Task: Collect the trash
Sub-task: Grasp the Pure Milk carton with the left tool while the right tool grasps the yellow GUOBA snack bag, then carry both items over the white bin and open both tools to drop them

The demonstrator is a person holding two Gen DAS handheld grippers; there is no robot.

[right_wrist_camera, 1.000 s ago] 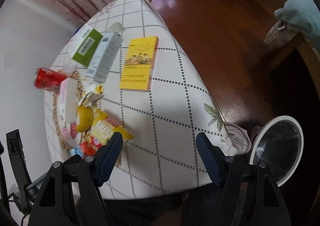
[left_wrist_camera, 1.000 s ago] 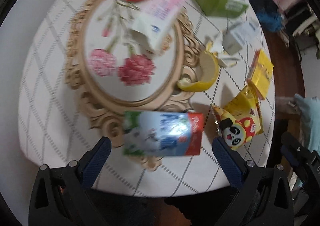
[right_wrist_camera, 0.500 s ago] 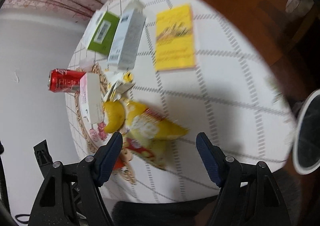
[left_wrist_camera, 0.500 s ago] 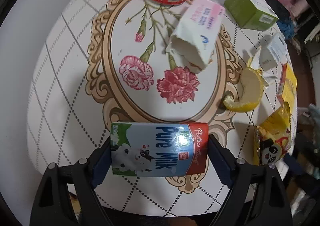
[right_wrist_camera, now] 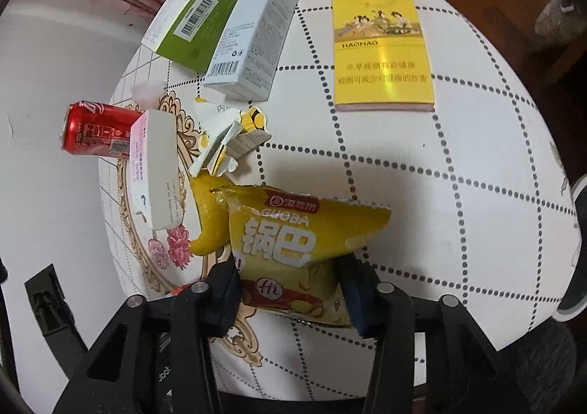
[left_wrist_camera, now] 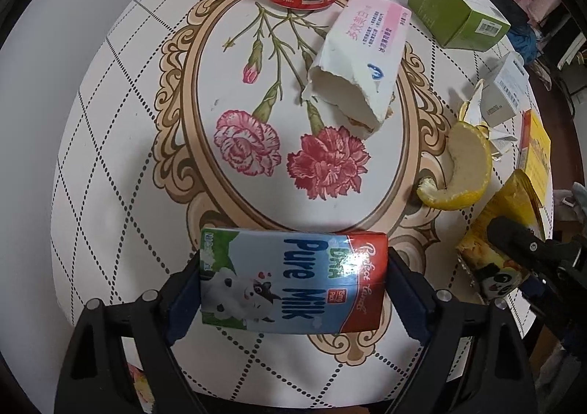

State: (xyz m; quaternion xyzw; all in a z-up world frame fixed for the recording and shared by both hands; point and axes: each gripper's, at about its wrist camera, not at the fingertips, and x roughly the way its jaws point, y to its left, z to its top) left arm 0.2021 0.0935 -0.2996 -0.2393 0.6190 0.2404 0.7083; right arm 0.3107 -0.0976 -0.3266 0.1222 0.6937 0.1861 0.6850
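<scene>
1. The left gripper (left_wrist_camera: 293, 289) has its fingers pressed against both ends of the milk carton (left_wrist_camera: 293, 282) at the table's (left_wrist_camera: 110, 120) near edge.
2. The right gripper (right_wrist_camera: 290, 289) pinches the yellow snack bag (right_wrist_camera: 297, 241), apparently tight.
3. The thin bag could slip out; the carton could buckle under pressure.

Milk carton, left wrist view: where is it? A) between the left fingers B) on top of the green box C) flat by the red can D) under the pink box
A: the milk carton sits crosswise between the left gripper, one blue finger against each end, near the table edge.
</scene>
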